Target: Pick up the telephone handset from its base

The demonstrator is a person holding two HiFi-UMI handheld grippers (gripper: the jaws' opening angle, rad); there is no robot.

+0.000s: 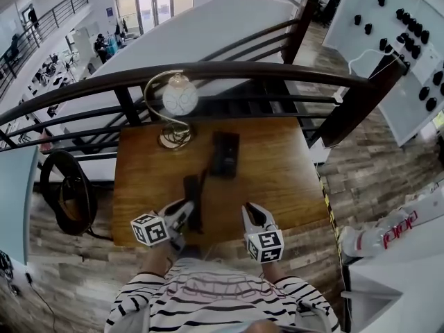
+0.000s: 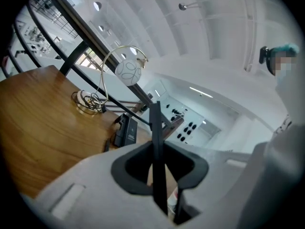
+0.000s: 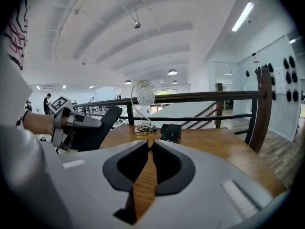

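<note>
The black telephone base (image 1: 225,153) lies near the middle of the wooden table (image 1: 284,172). The black handset (image 1: 193,198) is off the base and nearer to me, and my left gripper (image 1: 188,211) is shut on it. In the left gripper view the handset (image 2: 155,120) stands edge-on between the pads, with the base (image 2: 127,131) beyond it. My right gripper (image 1: 250,212) hovers over the table's near edge, to the right of the handset. Its jaws (image 3: 150,145) are shut with nothing between them. From there the handset (image 3: 97,124) shows at left and the base (image 3: 171,132) ahead.
A brass arc lamp with a white globe (image 1: 180,96) stands at the table's far left, close to the base. A dark railing (image 1: 229,71) runs behind the table. A black ring-shaped object (image 1: 66,193) sits on the floor at left, and white equipment (image 1: 395,234) at right.
</note>
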